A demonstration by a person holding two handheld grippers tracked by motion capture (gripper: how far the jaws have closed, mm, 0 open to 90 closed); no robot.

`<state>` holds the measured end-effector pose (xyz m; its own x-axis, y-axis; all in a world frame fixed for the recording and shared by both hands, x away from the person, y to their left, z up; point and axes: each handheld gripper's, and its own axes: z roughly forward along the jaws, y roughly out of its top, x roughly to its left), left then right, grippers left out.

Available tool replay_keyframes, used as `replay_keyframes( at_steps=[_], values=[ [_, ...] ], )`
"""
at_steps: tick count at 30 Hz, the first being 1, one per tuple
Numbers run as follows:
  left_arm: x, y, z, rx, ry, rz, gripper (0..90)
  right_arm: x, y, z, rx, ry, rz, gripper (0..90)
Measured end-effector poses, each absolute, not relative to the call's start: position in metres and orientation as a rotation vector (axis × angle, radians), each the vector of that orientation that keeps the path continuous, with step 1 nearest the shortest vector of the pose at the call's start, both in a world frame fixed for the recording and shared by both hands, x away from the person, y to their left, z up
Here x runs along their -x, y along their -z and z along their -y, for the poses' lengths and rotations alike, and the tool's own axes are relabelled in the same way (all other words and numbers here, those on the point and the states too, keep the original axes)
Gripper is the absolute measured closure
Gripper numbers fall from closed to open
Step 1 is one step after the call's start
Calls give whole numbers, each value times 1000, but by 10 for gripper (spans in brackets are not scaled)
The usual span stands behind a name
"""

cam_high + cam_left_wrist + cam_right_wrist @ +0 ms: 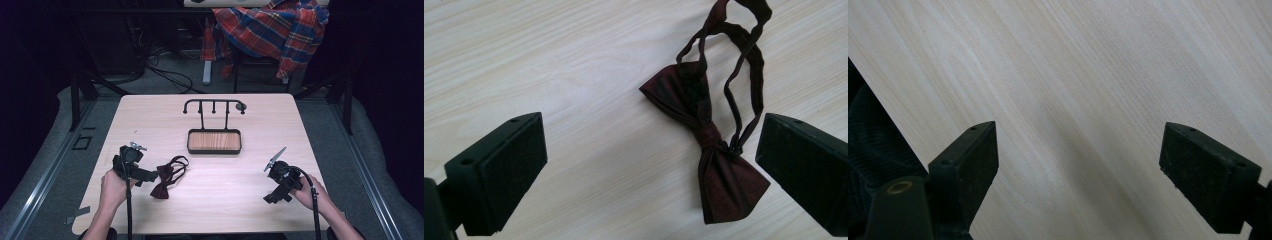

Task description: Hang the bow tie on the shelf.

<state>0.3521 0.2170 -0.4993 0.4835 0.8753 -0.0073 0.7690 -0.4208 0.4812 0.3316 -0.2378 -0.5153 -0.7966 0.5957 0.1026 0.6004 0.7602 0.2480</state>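
High view: bow tie (pixel 166 181) on table (pixel 240 195), spread left gripper (pixel 148 176) just beside it, spread right gripper (pixel 272 198) well apart.

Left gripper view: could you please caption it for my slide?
Open left gripper above a dark red bow tie on the wooden table.

Two forearms entering from the near edge of the high view, each hand wrapped around a black gripper with a cable trailing back toward the wrist. Left gripper (pixel 148 175) held low at the left, pointing toward the middle, jaws spread wide with nothing pressed between the pads. Right gripper (pixel 272 196) held low at the right, tilted downward, jaws likewise wide apart and empty.
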Motion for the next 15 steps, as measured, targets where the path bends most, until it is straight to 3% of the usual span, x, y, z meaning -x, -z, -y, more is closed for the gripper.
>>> replay_keyframes(
  at_steps=[15],
  values=[
    [-357,504,-222,-2318,-353,-1363,0,-331,516,234,967,424,2932,159]
  ],
)
